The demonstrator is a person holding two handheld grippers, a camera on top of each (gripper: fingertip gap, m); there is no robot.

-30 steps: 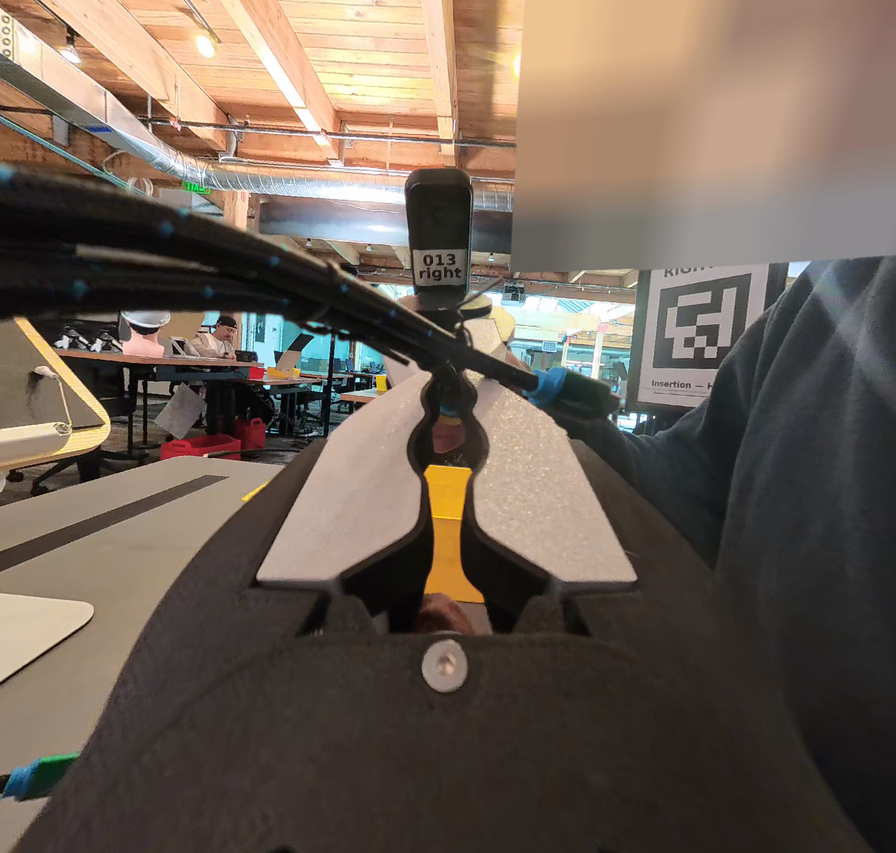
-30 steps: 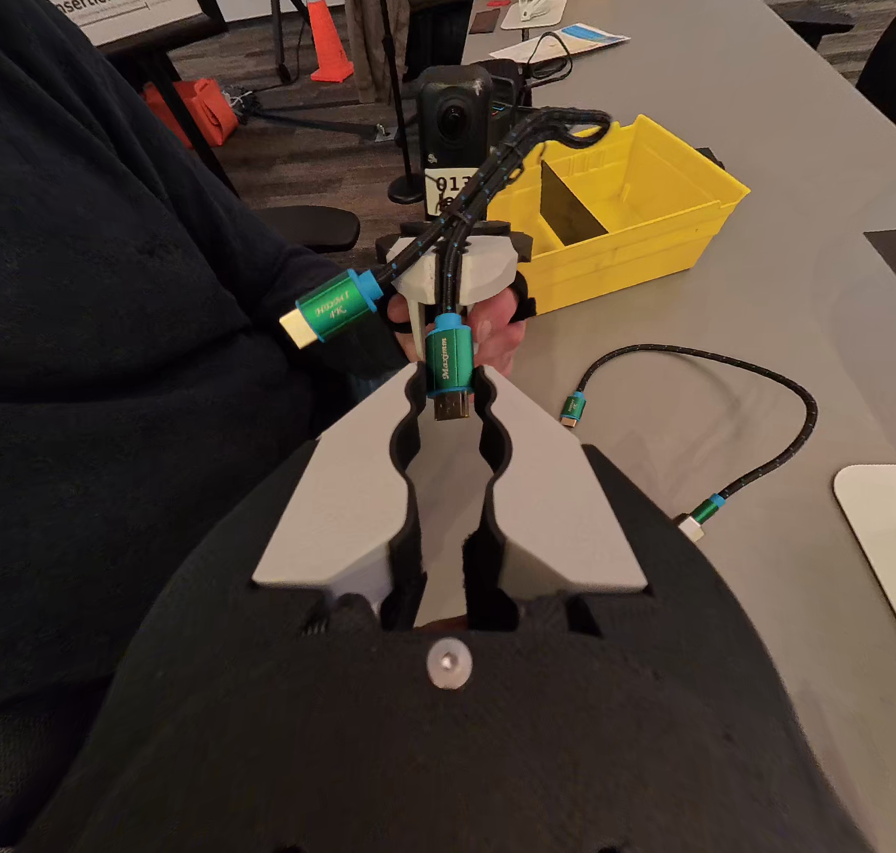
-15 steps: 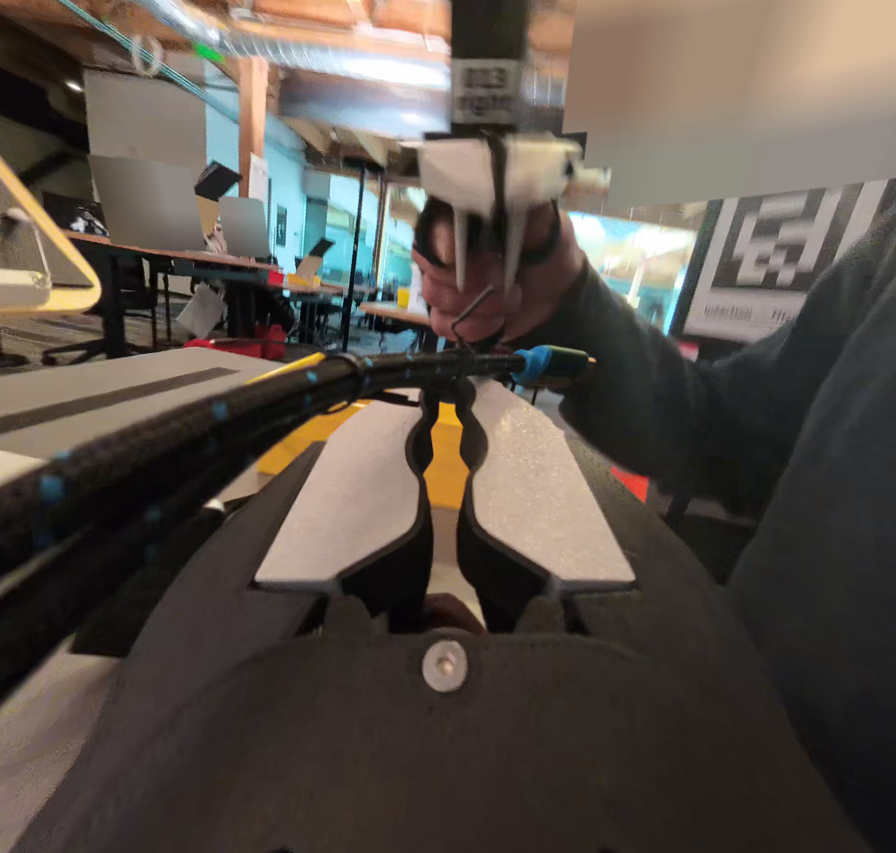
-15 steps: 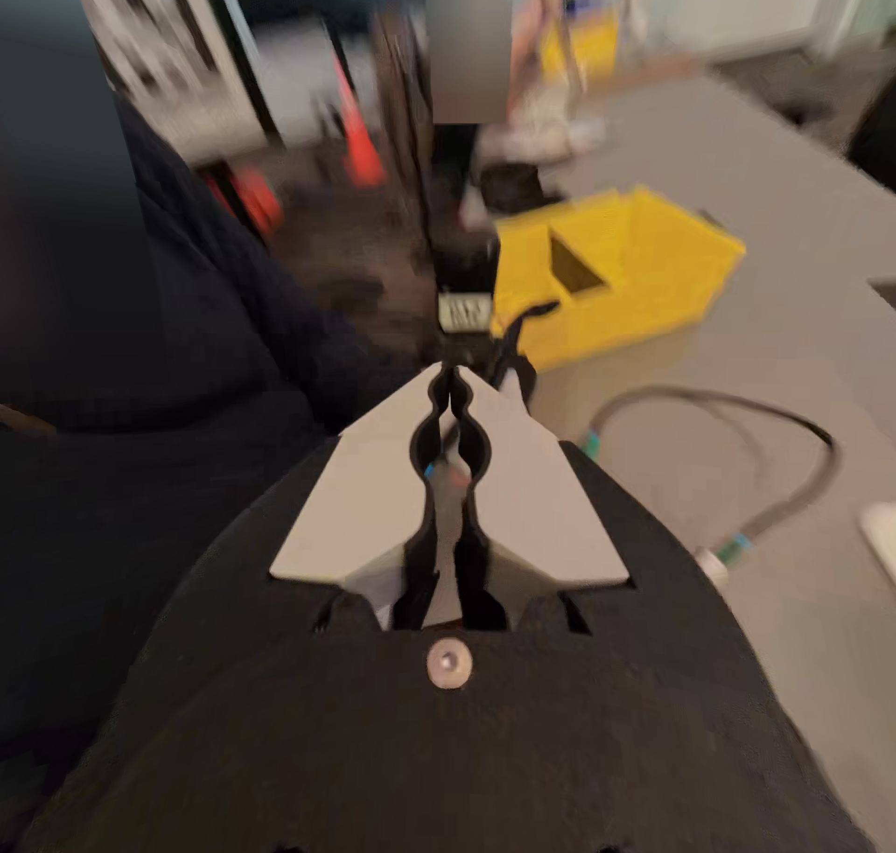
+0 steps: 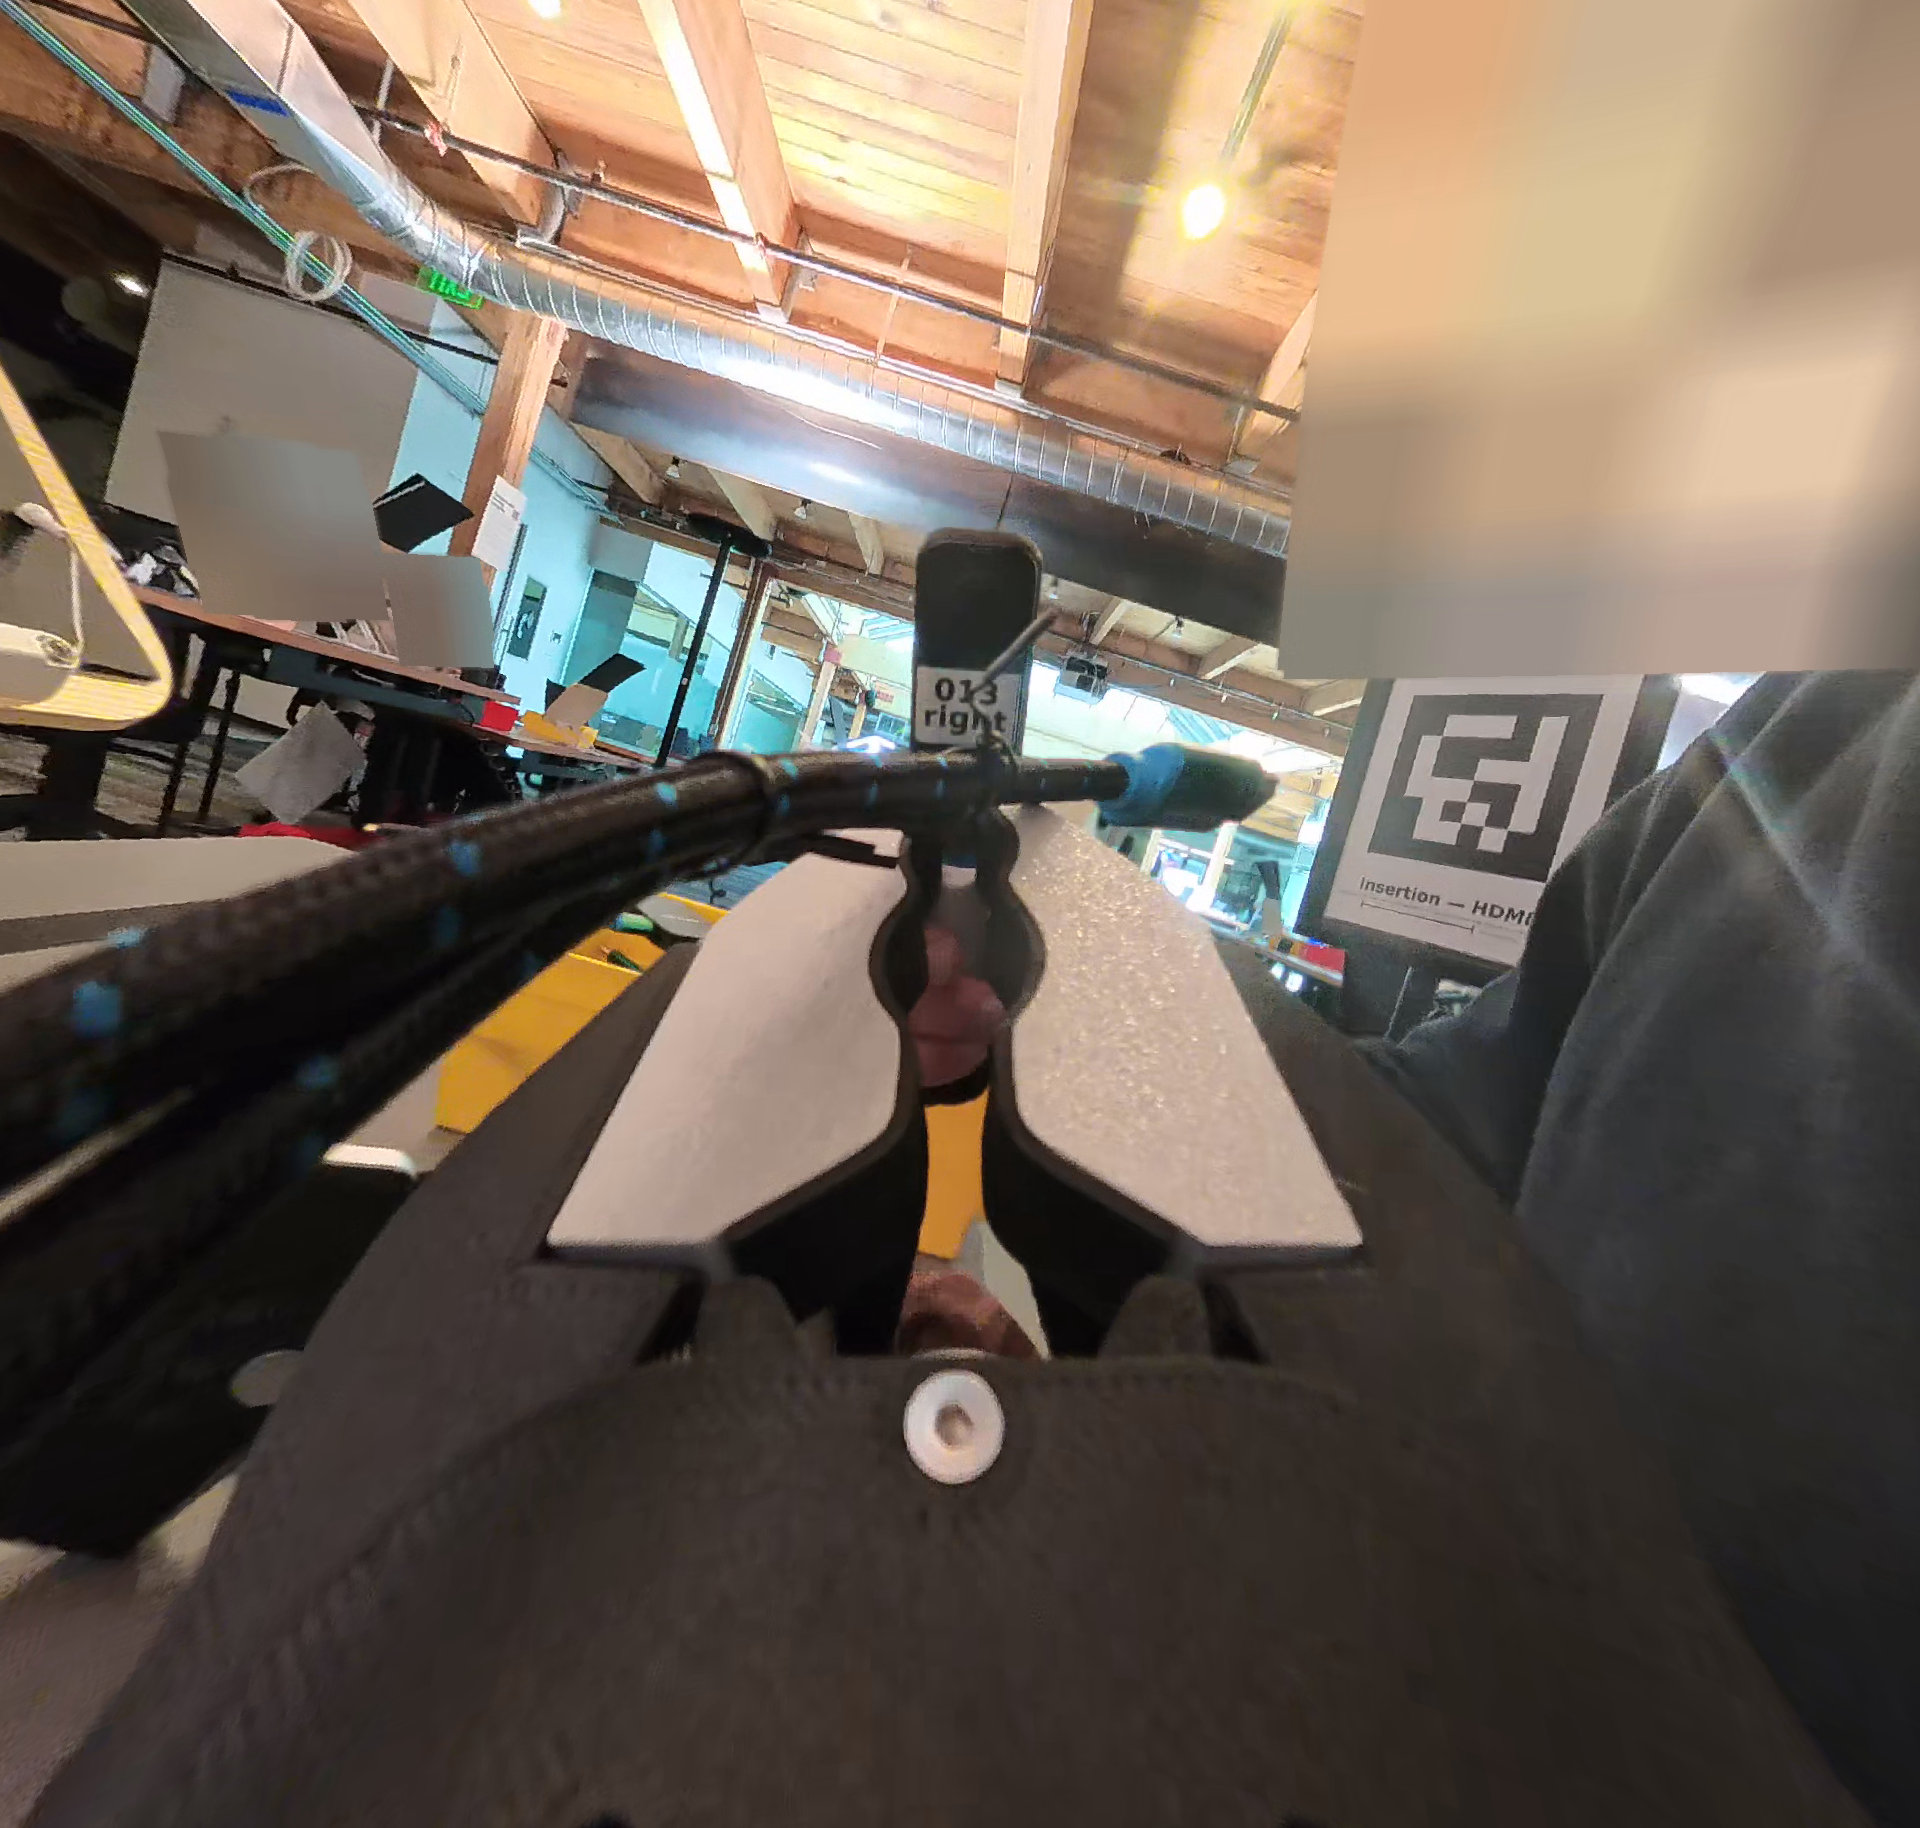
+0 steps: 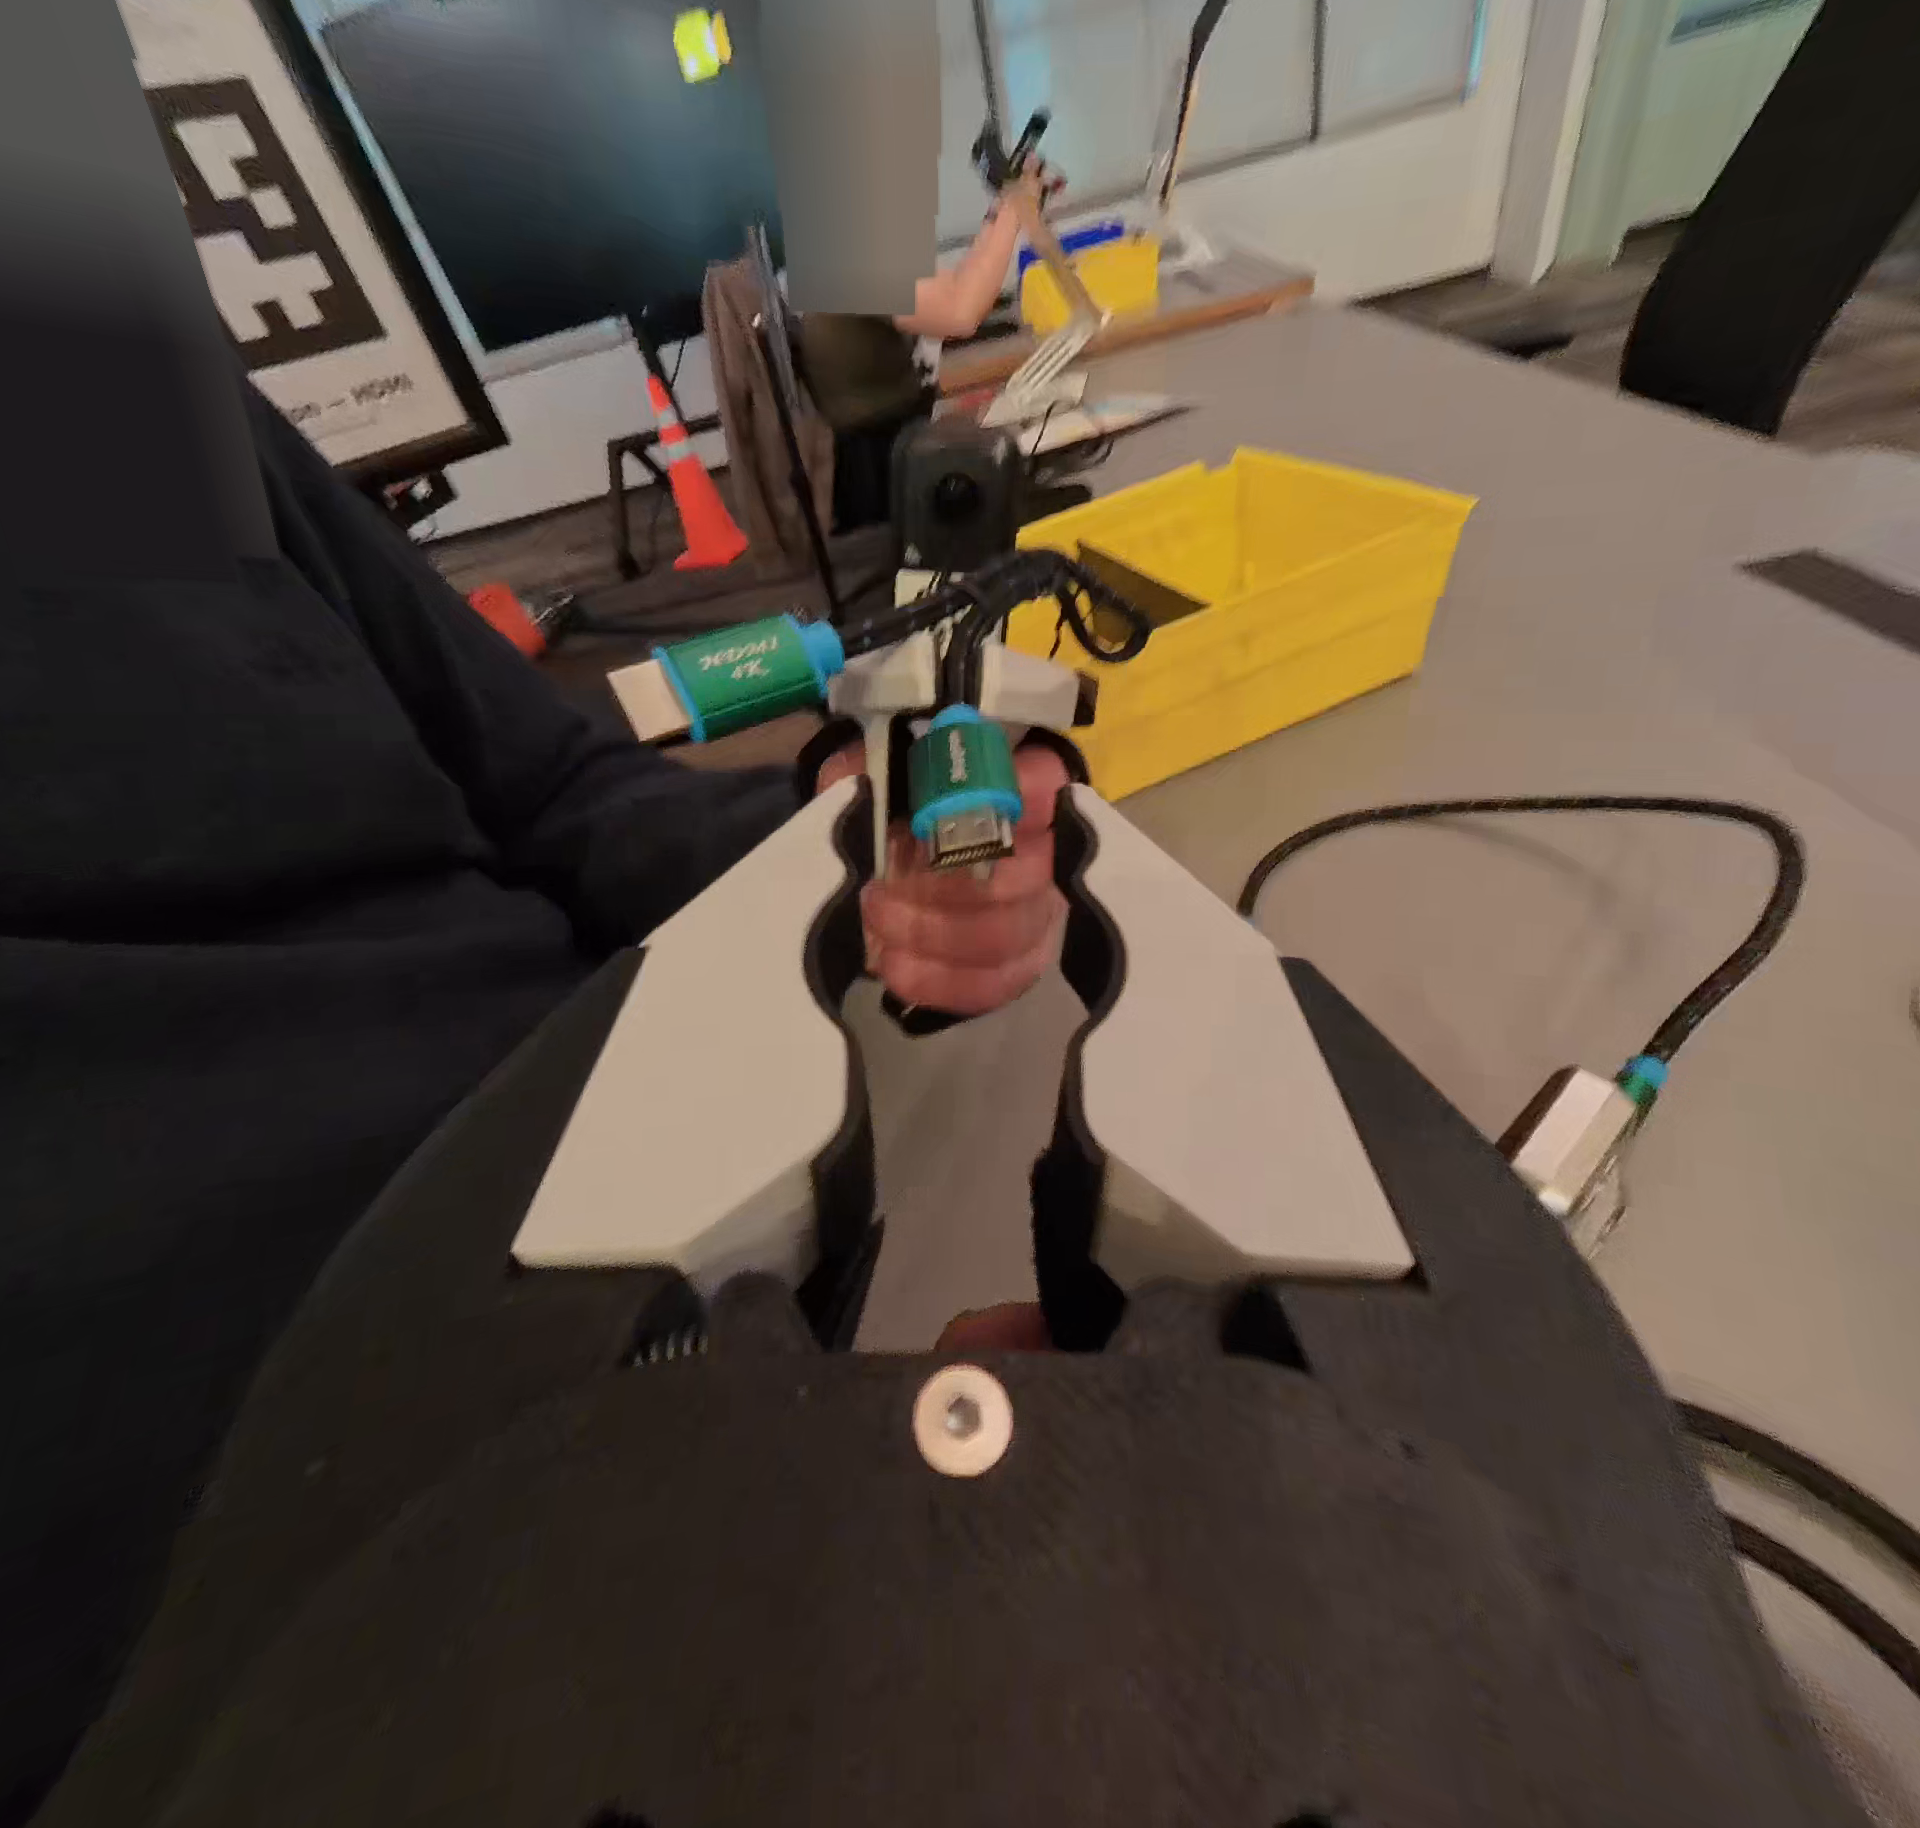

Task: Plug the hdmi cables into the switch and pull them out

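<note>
HDMI cables [image 6: 940, 625]: black braided, bundled; green plugs [image 6: 961, 776], blue collars.

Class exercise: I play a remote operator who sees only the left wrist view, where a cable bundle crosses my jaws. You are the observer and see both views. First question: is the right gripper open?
Observer: Yes. The right gripper has its jaws apart and holds nothing.
Operator: How many plugs does my cable bundle carry?
Observer: Two green ones. The front plug points toward the right gripper, and the side plug sticks out sideways.
Operator: Is anything loose on the table?
Observer: A separate braided cable lies on the grey table near the yellow bin.
</note>
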